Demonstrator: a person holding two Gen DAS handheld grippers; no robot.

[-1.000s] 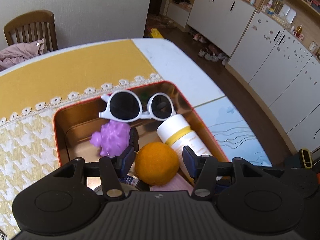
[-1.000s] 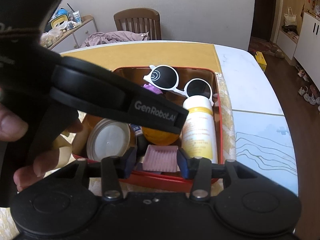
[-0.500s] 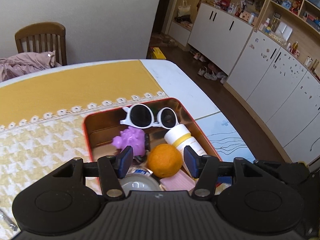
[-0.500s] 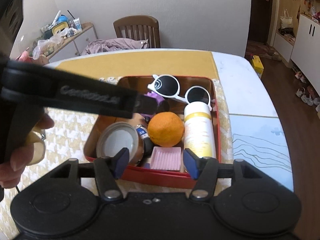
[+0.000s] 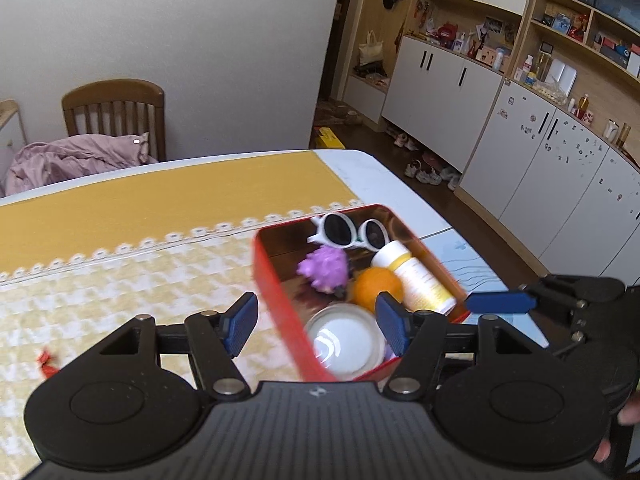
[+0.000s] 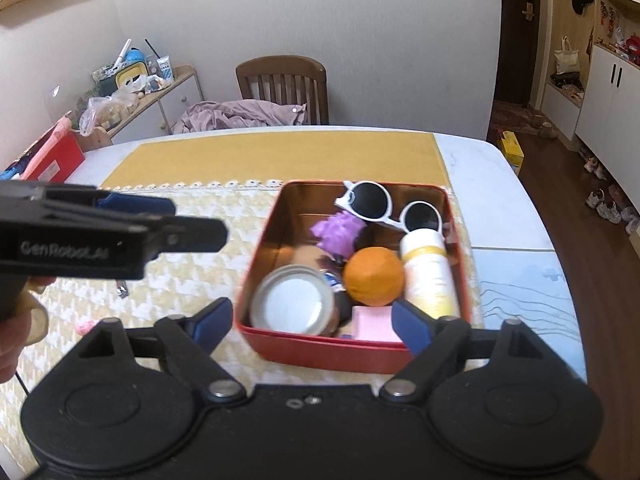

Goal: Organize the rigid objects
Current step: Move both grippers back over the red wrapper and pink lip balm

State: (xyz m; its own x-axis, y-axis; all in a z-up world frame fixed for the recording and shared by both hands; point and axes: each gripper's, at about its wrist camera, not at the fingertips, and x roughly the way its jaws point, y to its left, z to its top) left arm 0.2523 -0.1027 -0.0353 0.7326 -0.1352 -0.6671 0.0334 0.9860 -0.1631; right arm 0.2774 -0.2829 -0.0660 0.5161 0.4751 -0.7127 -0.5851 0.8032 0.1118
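Observation:
A red tin box point(image 6: 320, 350) point(image 5: 276, 292) sits on the checked tablecloth. It holds white sunglasses point(image 6: 390, 206) point(image 5: 350, 232), a purple spiky toy point(image 6: 340, 232) point(image 5: 324, 266), an orange point(image 6: 374, 276) point(image 5: 376, 288), a white and yellow bottle point(image 6: 428, 272) point(image 5: 416, 276), a round jar with a white lid point(image 6: 292, 302) point(image 5: 346, 340) and a pink pad point(image 6: 372, 324). My left gripper point(image 5: 316, 322) is open and empty, above the box's near left wall. My right gripper point(image 6: 312, 322) is open and empty, above the box's near edge. The left gripper also shows at the left of the right wrist view point(image 6: 132, 216).
A wooden chair point(image 6: 282, 88) with pink cloth stands behind the table. A small red scrap point(image 5: 46, 360) and a small metal item point(image 6: 122, 290) lie on the cloth left of the box. Cupboards point(image 5: 520, 148) line the right wall.
Both grippers have pulled up and back from the box. The left one has swung left, off the orange, and now sits over the box's left wall. Both jaws have opened wider.

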